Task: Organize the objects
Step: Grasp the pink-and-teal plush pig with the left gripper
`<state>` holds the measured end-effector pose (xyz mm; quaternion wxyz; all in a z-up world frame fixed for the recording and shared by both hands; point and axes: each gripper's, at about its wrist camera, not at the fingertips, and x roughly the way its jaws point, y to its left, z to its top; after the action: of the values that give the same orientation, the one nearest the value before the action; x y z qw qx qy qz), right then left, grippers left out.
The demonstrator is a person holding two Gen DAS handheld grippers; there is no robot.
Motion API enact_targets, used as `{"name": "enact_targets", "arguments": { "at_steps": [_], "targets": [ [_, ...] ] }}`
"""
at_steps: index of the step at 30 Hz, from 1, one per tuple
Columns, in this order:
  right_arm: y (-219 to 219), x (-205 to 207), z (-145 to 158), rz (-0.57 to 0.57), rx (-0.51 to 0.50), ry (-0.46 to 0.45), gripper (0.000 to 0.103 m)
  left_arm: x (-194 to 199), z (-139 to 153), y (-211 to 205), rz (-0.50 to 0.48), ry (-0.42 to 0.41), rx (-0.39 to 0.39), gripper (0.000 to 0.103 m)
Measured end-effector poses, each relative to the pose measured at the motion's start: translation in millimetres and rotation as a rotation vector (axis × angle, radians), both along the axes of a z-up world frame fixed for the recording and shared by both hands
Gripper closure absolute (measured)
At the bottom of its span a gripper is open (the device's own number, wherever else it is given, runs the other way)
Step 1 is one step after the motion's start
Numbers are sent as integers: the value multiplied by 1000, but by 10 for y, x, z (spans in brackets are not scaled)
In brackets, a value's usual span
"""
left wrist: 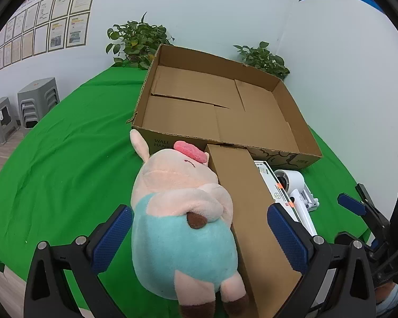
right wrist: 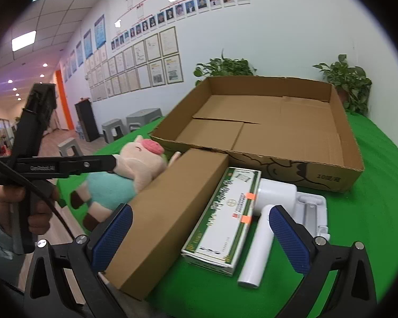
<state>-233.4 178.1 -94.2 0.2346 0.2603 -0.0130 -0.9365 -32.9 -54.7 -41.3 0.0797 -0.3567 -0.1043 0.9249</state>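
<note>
A plush pig (left wrist: 183,228) with a teal body lies on the green cloth, beside a long brown carton (left wrist: 252,212). My left gripper (left wrist: 199,238) is open, its blue pads on either side of the pig and carton. A green-and-white box (right wrist: 225,220) and a white hair dryer (right wrist: 262,228) lie right of the carton (right wrist: 172,217). My right gripper (right wrist: 201,238) is open above them. The pig (right wrist: 130,175) shows at left, with the left gripper's finger over it. A large open cardboard tray (left wrist: 291,106) (right wrist: 345,137) stands behind, empty.
A white stand (right wrist: 313,209) lies under the dryer's head. Potted plants (left wrist: 138,42) (right wrist: 350,79) stand behind the tray against the wall. Grey stools (left wrist: 34,100) stand on the floor left of the table. The green cloth (left wrist: 66,159) hangs over the table edge.
</note>
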Motion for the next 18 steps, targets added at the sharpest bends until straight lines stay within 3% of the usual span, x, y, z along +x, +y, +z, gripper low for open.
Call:
{"name": "enact_targets", "arguments": {
  "at_steps": [5, 13, 18],
  "targets": [
    [-39, 141, 114, 110, -52, 43, 1, -58, -76, -23, -19, -28, 13, 1],
    [-229, 311, 294, 234, -44, 104, 1, -71, -331, -100, -27, -85, 50, 3],
    [-497, 251, 357, 328, -19, 107, 0, 4, -464, -133, -15, -82, -3, 16]
  ]
}}
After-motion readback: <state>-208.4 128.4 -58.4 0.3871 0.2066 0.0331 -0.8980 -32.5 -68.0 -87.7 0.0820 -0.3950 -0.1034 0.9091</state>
